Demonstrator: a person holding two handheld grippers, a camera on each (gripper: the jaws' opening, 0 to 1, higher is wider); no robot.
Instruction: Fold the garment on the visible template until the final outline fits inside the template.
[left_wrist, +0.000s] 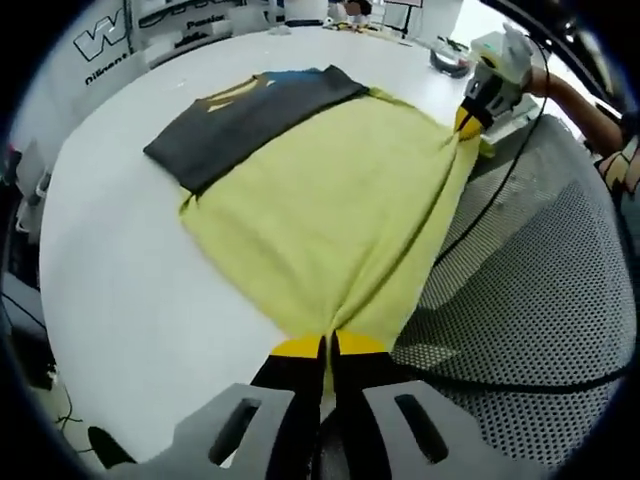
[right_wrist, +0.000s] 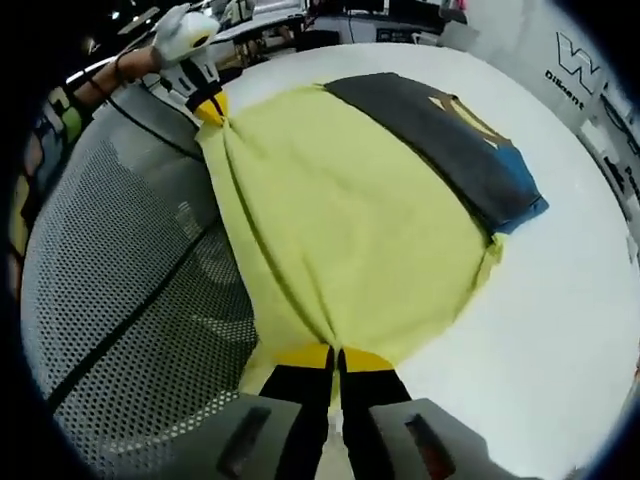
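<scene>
A wide white table is taking up most of the space, with a white wall panel carrying dark lettering standing beyond its far edge, and a grey mesh surface with a black cable trailing across it sitting just beside the table's near edge. A yellow garment is lying spread on the table, reaching from the jaws forward. Across its far end a dark grey piece with yellow marks and a blue patch at one corner is lying; whether it is part of the garment or a separate sheet, I cannot tell. In the left gripper view, the left gripper is pinching the near edge of the yellow cloth right at its yellow tips, jaws pressed together on a gathered fold. Ahead and to the right of those jaws, the right gripper is gripping another bunched point of the same edge, with a person's forearm behind it. In the right gripper view, the right gripper is likewise clamping the cloth between closed jaws, and the left gripper is showing ahead to the left, holding its own corner. The edge of the garment between the two pinched points is running along the table's edge beside the mesh.
</scene>
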